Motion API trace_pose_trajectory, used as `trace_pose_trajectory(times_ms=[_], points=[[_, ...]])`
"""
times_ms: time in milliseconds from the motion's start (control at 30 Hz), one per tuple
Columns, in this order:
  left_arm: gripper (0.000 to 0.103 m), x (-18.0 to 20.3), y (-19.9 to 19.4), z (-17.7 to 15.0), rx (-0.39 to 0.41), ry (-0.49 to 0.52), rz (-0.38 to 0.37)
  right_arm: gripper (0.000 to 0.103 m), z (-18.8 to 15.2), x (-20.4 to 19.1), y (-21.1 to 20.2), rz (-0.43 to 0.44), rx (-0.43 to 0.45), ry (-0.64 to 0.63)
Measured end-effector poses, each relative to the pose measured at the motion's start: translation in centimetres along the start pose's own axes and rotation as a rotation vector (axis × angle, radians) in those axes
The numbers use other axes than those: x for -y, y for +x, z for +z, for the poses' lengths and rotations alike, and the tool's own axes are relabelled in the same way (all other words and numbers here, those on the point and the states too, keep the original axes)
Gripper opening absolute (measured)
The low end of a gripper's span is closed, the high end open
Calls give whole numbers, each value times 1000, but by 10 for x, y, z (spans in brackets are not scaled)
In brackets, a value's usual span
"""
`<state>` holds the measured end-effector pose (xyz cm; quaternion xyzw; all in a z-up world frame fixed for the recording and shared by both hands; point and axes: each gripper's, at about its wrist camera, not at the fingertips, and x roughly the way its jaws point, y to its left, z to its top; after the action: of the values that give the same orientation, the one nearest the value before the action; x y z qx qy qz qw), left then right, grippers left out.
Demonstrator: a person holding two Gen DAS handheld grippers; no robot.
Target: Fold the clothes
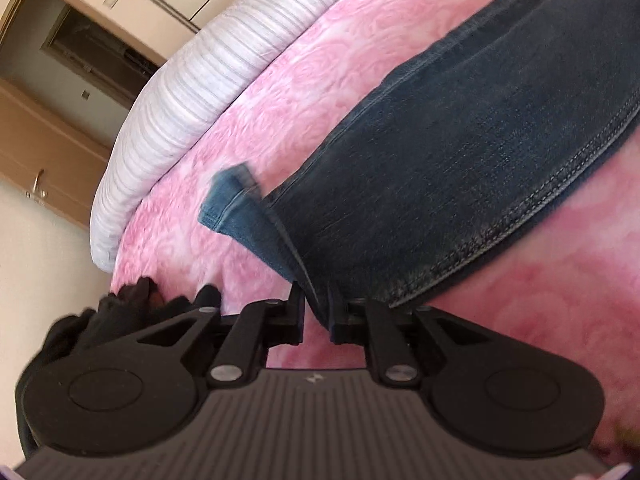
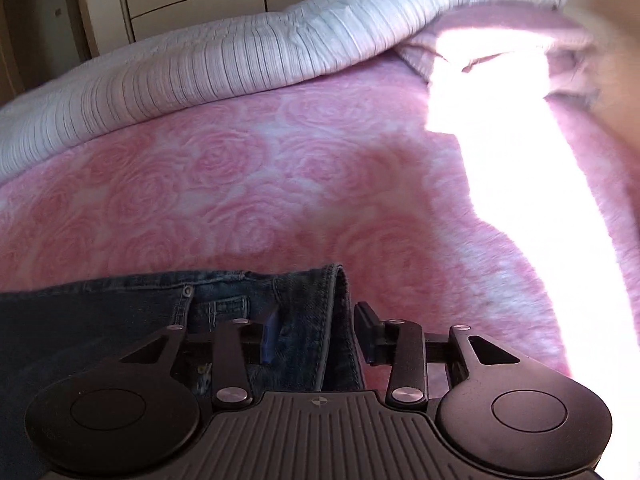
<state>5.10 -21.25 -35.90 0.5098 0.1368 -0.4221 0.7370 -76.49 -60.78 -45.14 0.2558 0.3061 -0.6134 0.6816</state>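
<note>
Left gripper (image 1: 317, 312) clenched on a pinch of denim at the near edge of the jeans (image 1: 460, 168); right gripper (image 2: 316, 332) set wide, straddling the waistband (image 2: 334, 300) without pinching it, as far as can be told. One pair of jeans, spread flat on the pink rose blanket (image 2: 240, 168), a single striped white duvet (image 2: 200, 60) bunched beyond. Probably mid-fold, one side gripped. Next: closing the right on the waistband, then lifting both ends together and carrying them across evenly. Two grippers, one garment.
</note>
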Motion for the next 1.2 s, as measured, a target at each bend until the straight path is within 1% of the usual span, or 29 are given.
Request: trace_pose_trajectory(times_ms=[67, 133, 233, 300, 333, 367, 400, 500, 533, 600, 633, 667, 700, 733, 800, 833, 867, 933, 967, 1000, 1033, 1067, 1133, 1167, 1200], points=[[17, -6, -7, -2, 5, -14, -1, 41, -5, -18, -26, -77, 21, -88], [21, -13, -15, -7, 6, -37, 1, 41, -14, -38, -58, -85, 51, -138], [21, -26, -29, -21, 12, -89, -7, 43, -32, -71, -107, -8, 94, -146], [27, -35, -38, -31, 21, -127, -19, 44, -48, -99, -136, 59, 123, -165], [33, -39, -43, -36, 28, -145, -29, 45, -57, -115, -148, 88, 137, -179], [36, -43, -47, -42, 35, -164, -38, 47, -66, -132, -157, 120, 145, -200], [36, -47, -50, -45, 44, -176, -46, 47, -75, -149, -165, 154, 151, -222], [38, -54, -60, -54, 85, -161, -62, 49, -101, -204, -180, 226, 149, -271], [38, -56, -66, -58, 97, -151, -78, 49, -111, -221, -184, 247, 146, -293], [40, -59, -78, -69, 117, -128, -117, 50, -131, -253, -193, 285, 138, -349], [45, -60, -85, -75, 126, -116, -139, 50, -141, -266, -199, 294, 137, -389], [51, -63, -92, -84, 128, -116, -183, 50, -151, -279, -204, 301, 137, -431], [53, -66, -95, -92, 123, -131, -216, 50, -161, -290, -209, 296, 141, -464], [55, -70, -98, -101, 105, -175, -258, 50, -170, -298, -213, 290, 141, -488], [56, -77, -98, -114, 67, -273, -359, 51, -188, -308, -220, 281, 136, -524], [57, -78, -96, -121, 46, -309, -406, 51, -196, -309, -222, 276, 131, -534], [58, -76, -94, -125, 26, -323, -433, 51, -204, -311, -224, 271, 126, -544], [58, -66, -90, -133, -10, -322, -473, 51, -217, -312, -226, 265, 112, -540], [56, -61, -88, -135, -23, -318, -480, 51, -221, -308, -225, 263, 104, -529], [52, -58, -88, -138, -19, -323, -477, 51, -224, -308, -225, 260, 95, -516], [42, -57, -91, -139, -13, -338, -475, 52, -227, -307, -226, 256, 88, -505], [18, -56, -95, -139, -13, -339, -451, 52, -229, -307, -226, 249, 84, -496], [17, -57, -112, -142, 3, -321, -391, 52, -234, -302, -235, 232, 88, -487], [15, -61, -122, -147, 4, -324, -357, 52, -235, -301, -238, 227, 91, -486], [15, -65, -132, -152, 2, -327, -321, 52, -235, -300, -240, 223, 94, -486]])
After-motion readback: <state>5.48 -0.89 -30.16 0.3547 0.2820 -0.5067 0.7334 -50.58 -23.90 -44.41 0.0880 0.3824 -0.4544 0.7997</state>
